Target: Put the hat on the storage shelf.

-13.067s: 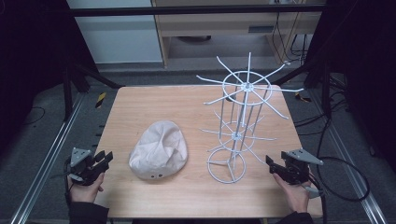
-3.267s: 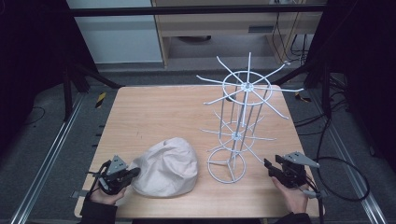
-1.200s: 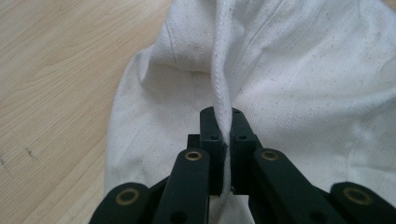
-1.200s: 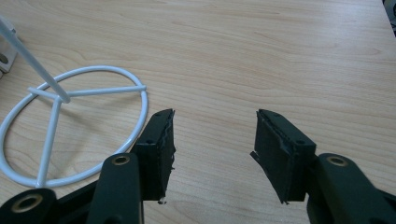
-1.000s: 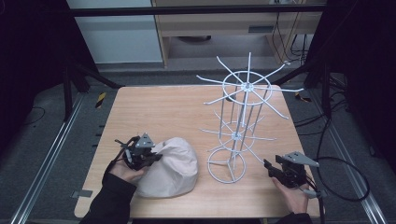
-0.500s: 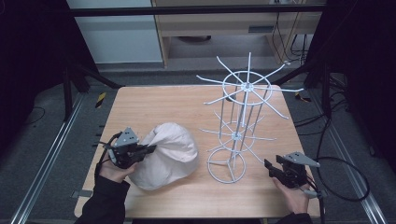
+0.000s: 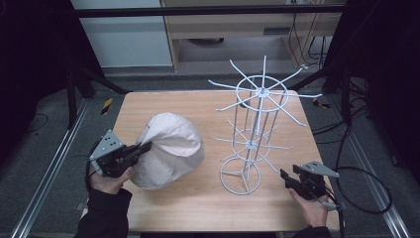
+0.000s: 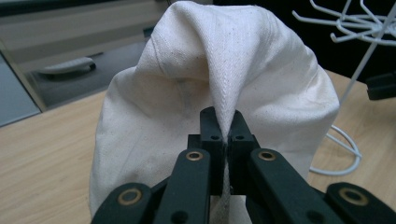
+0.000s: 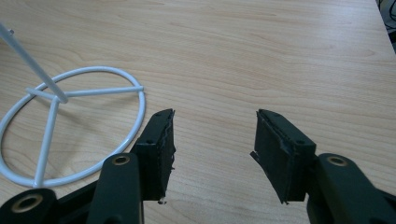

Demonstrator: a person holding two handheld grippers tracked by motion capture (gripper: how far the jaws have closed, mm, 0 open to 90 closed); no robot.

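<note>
A cream cloth cap (image 7: 168, 148) is lifted off the wooden table (image 7: 198, 106) at the left, bulging upward. My left gripper (image 7: 143, 147) is shut on a fold of the cap's edge; in the left gripper view the cap (image 8: 219, 74) rises from the pinched seam between the closed jaws (image 8: 224, 135). A white wire hat stand (image 7: 257, 124) with radiating hooks stands at the right of the table. My right gripper (image 7: 287, 179) rests open near the table's front right, beside the stand's ring base (image 9: 70, 135), with nothing between its fingers (image 9: 215, 140).
Metal rails run along the floor to the left (image 7: 49, 168). A cable (image 7: 366, 188) trails from the right gripper. A cabinet and shelf stand behind the table (image 7: 218, 29). Bare tabletop lies at the back left and front middle.
My left gripper took hold of the cap's edge and has raised it, tilting the cap up toward the stand. The right gripper has stayed put.
</note>
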